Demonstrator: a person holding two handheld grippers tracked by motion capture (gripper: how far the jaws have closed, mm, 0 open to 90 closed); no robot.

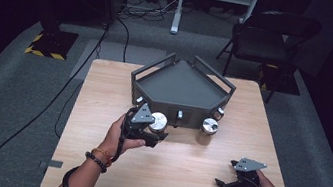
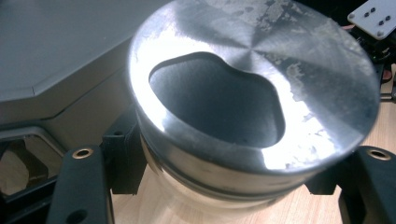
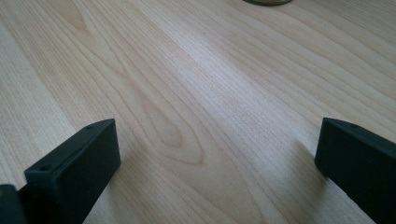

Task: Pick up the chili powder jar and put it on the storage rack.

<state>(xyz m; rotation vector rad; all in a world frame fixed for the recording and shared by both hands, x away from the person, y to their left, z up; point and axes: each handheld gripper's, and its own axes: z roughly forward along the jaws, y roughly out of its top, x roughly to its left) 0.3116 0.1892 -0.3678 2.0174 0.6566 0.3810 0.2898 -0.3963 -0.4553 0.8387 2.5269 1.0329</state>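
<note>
The high camera sits above the person's side and looks forward and down over the whole bench (image 1: 92, 163). The camera on the left tongs (image 2: 224, 186) looks along its jaws, very close on a metal cylinder (image 2: 254, 88), which the high view also shows. The camera on the right tongs (image 3: 215, 154) faces bare bench wood from close by.

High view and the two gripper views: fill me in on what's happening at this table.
A person works at a wooden table with a gripper in each hand. The left gripper is shut on a shiny metal cylinder, held just in front of a dark grey five-sided tray. A second metal cylinder stands on the table by the tray's front. The right gripper rests low over the table near its right front corner, jaws open, holding nothing.
</note>
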